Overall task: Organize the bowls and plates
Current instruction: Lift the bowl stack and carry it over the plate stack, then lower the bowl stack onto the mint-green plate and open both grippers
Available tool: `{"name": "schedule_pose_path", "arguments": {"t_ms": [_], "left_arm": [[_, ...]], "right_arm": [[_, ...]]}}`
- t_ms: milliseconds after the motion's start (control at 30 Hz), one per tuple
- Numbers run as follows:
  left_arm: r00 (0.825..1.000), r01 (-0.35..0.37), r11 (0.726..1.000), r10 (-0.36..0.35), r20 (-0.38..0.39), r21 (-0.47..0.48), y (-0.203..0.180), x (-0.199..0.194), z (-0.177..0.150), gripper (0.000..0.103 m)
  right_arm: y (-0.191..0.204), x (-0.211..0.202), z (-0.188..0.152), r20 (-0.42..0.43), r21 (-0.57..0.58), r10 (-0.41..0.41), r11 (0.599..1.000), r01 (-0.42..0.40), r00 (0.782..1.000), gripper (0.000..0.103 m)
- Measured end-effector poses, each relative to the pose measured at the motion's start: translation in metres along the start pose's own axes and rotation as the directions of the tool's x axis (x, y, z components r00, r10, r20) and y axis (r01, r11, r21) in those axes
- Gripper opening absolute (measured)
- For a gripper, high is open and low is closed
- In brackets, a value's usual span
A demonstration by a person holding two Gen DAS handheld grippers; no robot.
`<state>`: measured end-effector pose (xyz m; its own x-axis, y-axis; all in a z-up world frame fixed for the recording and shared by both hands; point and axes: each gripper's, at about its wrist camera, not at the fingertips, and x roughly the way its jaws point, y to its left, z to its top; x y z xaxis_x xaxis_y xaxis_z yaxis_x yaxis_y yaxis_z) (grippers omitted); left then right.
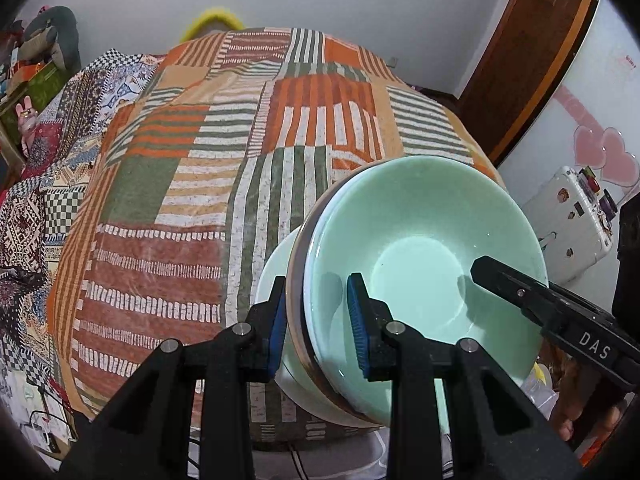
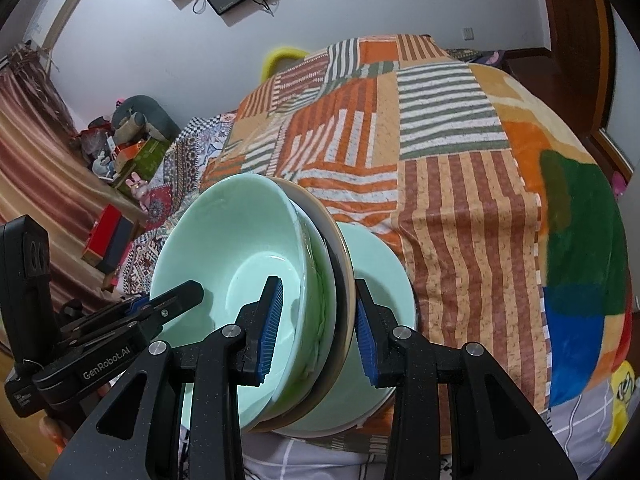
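A mint green bowl (image 1: 420, 240) (image 2: 240, 240) sits nested on top of a brown-rimmed plate (image 1: 297, 272) (image 2: 342, 252), and the stack hangs tilted between both grippers. My left gripper (image 1: 318, 320) is shut on the stack's left rim, one blue pad inside the bowl and one under the plate. At the opposite rim, my right gripper (image 2: 318, 328) is shut the same way. Each gripper shows in the other's view: the right gripper (image 1: 486, 270), the left gripper (image 2: 180, 296). Just below the stack a pale green plate (image 1: 270, 268) (image 2: 384, 272) lies on the patchwork tablecloth (image 1: 200, 160) (image 2: 460, 200), outside both grips.
The striped cloth covers a table whose near edge lies just under the stack. A bed with patterned quilts (image 1: 48, 184) and boxes is on the left. A white case (image 1: 572, 220) and a wooden door (image 1: 532, 64) stand to the right. A yellow chair back (image 1: 216, 20) shows beyond the table.
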<state>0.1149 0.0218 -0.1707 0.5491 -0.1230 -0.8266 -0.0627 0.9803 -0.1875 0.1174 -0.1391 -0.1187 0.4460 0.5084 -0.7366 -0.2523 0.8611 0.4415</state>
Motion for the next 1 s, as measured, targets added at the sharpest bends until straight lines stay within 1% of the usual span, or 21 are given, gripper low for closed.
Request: {"name": "schedule_pose_path", "arguments": {"t_ms": [500,867,1000], "left_arm": [[0.998,-0.003,1.0,0.002,-0.063,-0.014,0.005,0.026,-0.002,0.029],[0.997,0.006,0.999,-0.008,-0.074,-0.036,0.012,0.035,-0.002,0.029],[0.998,0.004,1.0,-0.005,-0.07,-0.025,0.01,0.035,-0.003,0.029]], "right_arm": [[-0.008,0.019,-0.006,-0.063,0.031,-0.018,0.999,0.02,0.998,0.032],[-0.007,0.024,-0.005,-0.055,0.014,-0.013,1.0,0.014,0.998,0.034],[-0.01,0.025,-0.005,-0.056,0.028,0.012,1.0,-0.011,0.998,0.036]]}}
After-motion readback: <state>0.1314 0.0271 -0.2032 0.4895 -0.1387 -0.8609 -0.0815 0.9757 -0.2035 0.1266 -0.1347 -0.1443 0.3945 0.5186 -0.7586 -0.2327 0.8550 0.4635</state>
